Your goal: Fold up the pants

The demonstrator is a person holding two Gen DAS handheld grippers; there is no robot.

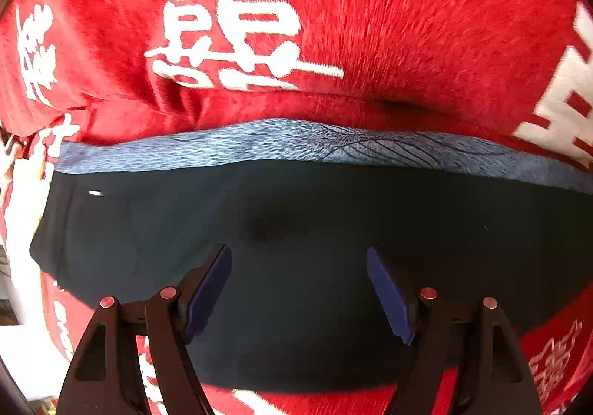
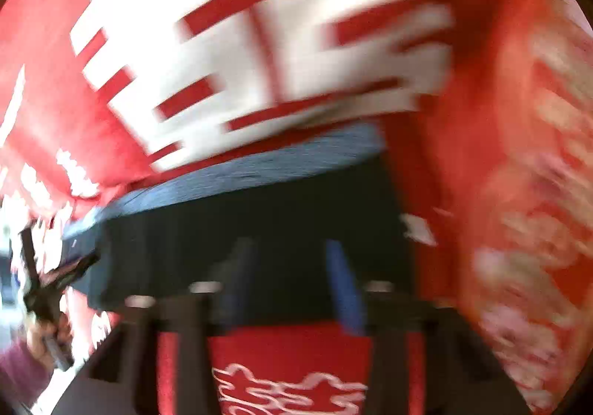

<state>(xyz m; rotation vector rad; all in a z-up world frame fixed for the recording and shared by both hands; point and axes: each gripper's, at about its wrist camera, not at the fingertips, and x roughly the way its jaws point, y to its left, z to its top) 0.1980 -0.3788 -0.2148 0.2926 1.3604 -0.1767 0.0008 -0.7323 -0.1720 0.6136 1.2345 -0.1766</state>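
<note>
Dark navy pants [image 1: 296,229] lie folded on a red blanket [image 1: 407,26], with a lighter blue denim-like band [image 1: 259,144] along their far edge. My left gripper [image 1: 298,255] hangs open above the pants' middle, blue pads [image 1: 207,289] wide apart, holding nothing. In the blurred right wrist view the same pants [image 2: 241,222] lie ahead, their right end by the red blanket. My right gripper [image 2: 287,259] is open over the pants' near edge, with nothing between its fingers. The left gripper [image 2: 44,289] and a hand show at the far left.
The red fuzzy blanket with large white characters [image 1: 237,18] covers the whole surface under and around the pants. A raised fold of the blanket [image 2: 500,155] stands to the right of the pants. Bright clutter shows past the blanket's left edge [image 1: 18,229].
</note>
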